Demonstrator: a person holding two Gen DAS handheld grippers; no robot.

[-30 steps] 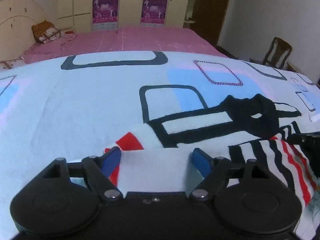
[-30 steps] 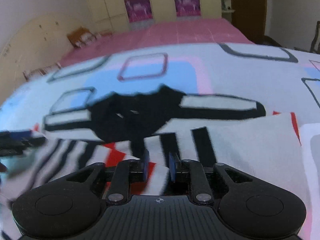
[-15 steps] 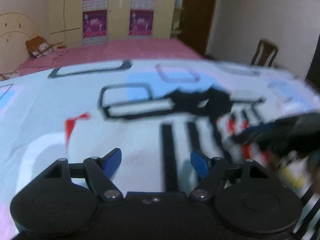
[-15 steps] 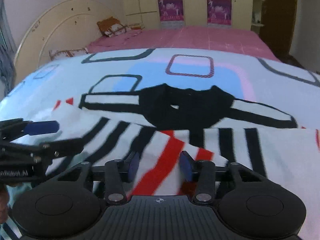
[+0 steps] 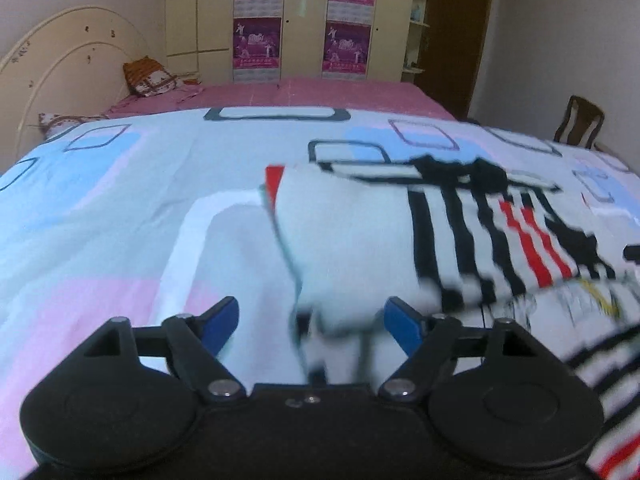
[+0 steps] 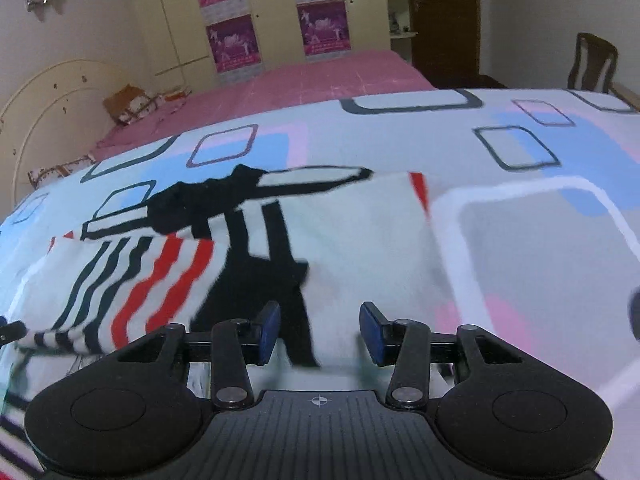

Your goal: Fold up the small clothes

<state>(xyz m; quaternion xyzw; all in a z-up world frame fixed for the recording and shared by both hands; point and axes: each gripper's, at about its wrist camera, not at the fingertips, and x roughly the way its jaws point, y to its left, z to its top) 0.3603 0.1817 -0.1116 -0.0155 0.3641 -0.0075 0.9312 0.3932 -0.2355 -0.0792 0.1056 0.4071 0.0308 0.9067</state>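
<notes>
The small white knit garment with black and red stripes and a black collar (image 5: 400, 232) lies partly folded on the pale quilt printed with blue, pink and grey rounded squares (image 5: 120, 208), one white panel turned over the striped body. In the right wrist view the same garment (image 6: 248, 248) spreads ahead of the fingers, its wavy striped edge drooping toward the lower left.

The left gripper (image 5: 310, 320) has its jaws opening; blurred white fabric sits between the blue pads (image 5: 400, 322) without being pinched, so it reads as released. The right gripper (image 6: 320, 330) stands part open over the cloth, its blue pads (image 6: 270, 330) apart from the fabric, gripping nothing.

The risk, in my judgement, is that the loose cloth between the left jaws snags on a pad as the hand pulls away, dragging the turned panel askew. The soft quilt may also let the fold slump or spring back, and the unsupported striped edge could bunch under the next fold.
</notes>
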